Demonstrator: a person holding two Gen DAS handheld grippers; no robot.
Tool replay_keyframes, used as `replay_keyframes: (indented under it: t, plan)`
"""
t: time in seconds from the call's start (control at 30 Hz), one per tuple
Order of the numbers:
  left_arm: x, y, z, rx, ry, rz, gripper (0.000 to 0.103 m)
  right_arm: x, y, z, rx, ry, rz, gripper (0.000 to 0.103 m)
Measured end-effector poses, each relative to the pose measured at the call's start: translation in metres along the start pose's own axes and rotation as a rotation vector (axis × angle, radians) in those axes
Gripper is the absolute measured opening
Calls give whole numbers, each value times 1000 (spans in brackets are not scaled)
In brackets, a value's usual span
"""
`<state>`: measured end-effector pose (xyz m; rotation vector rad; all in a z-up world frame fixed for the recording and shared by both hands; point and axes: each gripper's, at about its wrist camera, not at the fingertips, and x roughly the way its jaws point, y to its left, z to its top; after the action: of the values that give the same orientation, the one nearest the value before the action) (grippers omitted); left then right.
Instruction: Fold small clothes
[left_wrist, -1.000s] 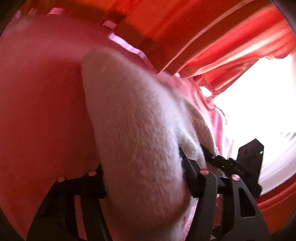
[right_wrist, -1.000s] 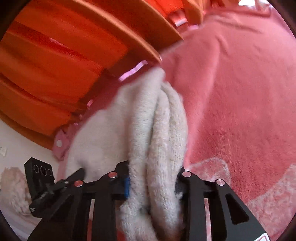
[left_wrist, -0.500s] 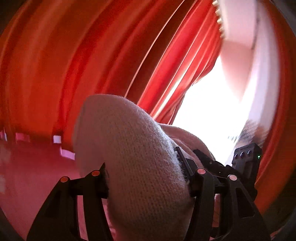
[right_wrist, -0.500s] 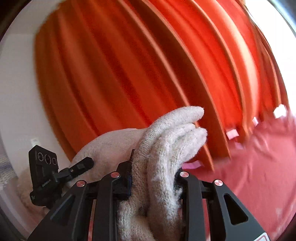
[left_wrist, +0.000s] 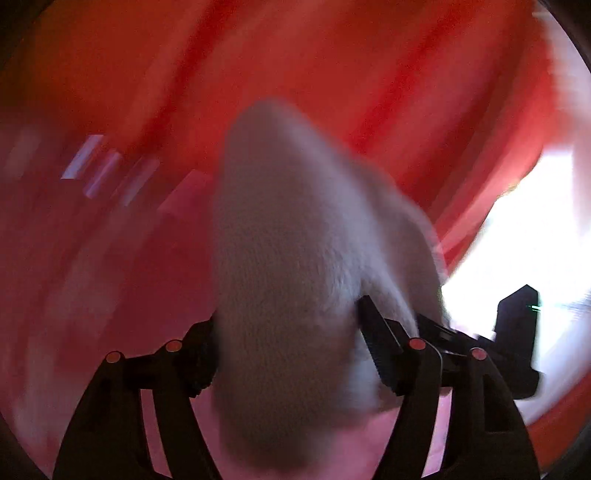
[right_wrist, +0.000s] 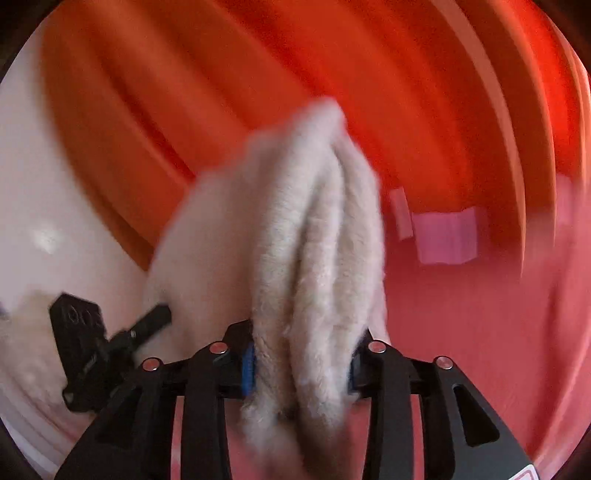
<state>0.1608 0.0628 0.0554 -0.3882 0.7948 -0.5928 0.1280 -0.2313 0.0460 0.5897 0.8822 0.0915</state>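
A: Where is the knit garment (left_wrist: 295, 280) in relation to the left tool (left_wrist: 286, 343)?

B: Right between its two black fingers (left_wrist: 376, 343), bulging up and forward past them as a rounded cream hump. The left tool is closed onto that thick wad of cloth, so the fingers stand fairly far apart with the knit filling the whole gap.

A: And the right tool (right_wrist: 301, 360)?

B: Much the same. The garment (right_wrist: 314, 258) sits pinched between its blue-padded fingers (right_wrist: 249, 363), gathered there into several lengthwise folds that stick out ahead of the tool. A broad part of the cloth runs off to the left toward the left tool (right_wrist: 122, 336), seen low at the left edge.

A: How are the tools held?

B: Both point out over a pink blanket (right_wrist: 498, 332), toward orange-red curtains (right_wrist: 332, 66); the garment seems lifted off the blanket, though both views are too blurred to be sure. In the left view, the right tool (left_wrist: 487, 339) shows low at the right, against a bright window (left_wrist: 528, 240).
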Motion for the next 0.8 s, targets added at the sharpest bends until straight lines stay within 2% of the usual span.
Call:
replay_keyframes:
  t: [0.03, 0.07, 0.13, 0.17, 0.2, 0.23, 0.27, 0.33, 0.4, 0.5, 0.57, 0.6, 0.63, 0.67, 0.7, 0.73, 0.77, 0.8]
  plan:
    - [17, 35, -29, -67, 92, 66, 56, 24, -20, -24, 49, 73, -43, 33]
    - [18, 52, -44, -96, 108, 62, 59, 24, -29, -39, 45, 25, -42, 34]
    - [4, 71, -60, -112, 78, 20, 62, 9, -27, -35, 14, -22, -45, 36]
    - [-2, 72, -60, -111, 62, 20, 66, -2, -22, -25, -10, -63, -47, 43]
    - [-4, 73, -56, -109, 46, 20, 70, -11, -18, -16, -34, -116, -54, 53]
    - [-6, 71, -48, -111, 21, 15, 82, -14, -18, -6, -50, -159, -60, 77]
    - [-11, 67, -41, -121, -1, 9, 90, -14, -17, 5, -68, -185, -68, 89]
    - [0, 61, -27, -157, -19, -34, 92, 7, -22, 24, -69, -134, -97, 90]
    - [30, 57, -16, -180, 22, -69, 95, 39, -32, 35, -22, -40, -94, 90]
    - [68, 61, -10, -201, 102, -40, 95, 73, -36, 39, 39, 52, -43, 90]
    - [85, 63, -17, -212, 159, -31, 95, 97, -36, 40, 61, 104, 7, 88]
    - [86, 63, -19, -217, 160, -37, 95, 98, -35, 41, 60, 88, 22, 85]
    - [85, 61, -18, -200, 126, -42, 88, 99, -30, 45, 43, 94, 83, 51]
    - [86, 58, -16, -186, 124, -53, 76, 99, -25, 50, 40, 102, 98, 42]
    - [82, 55, -11, -183, 107, -62, 70, 91, -13, 59, -1, 74, 63, 36]
    - [78, 52, -8, -176, 87, -78, 57, 82, 0, 65, -58, 45, 48, 30]
    - [70, 48, -1, -153, 58, -101, 52, 71, 14, 70, -114, 4, 50, 27]
    - [62, 44, 5, -134, 35, -110, 52, 55, 31, 77, -166, -43, 59, 27]
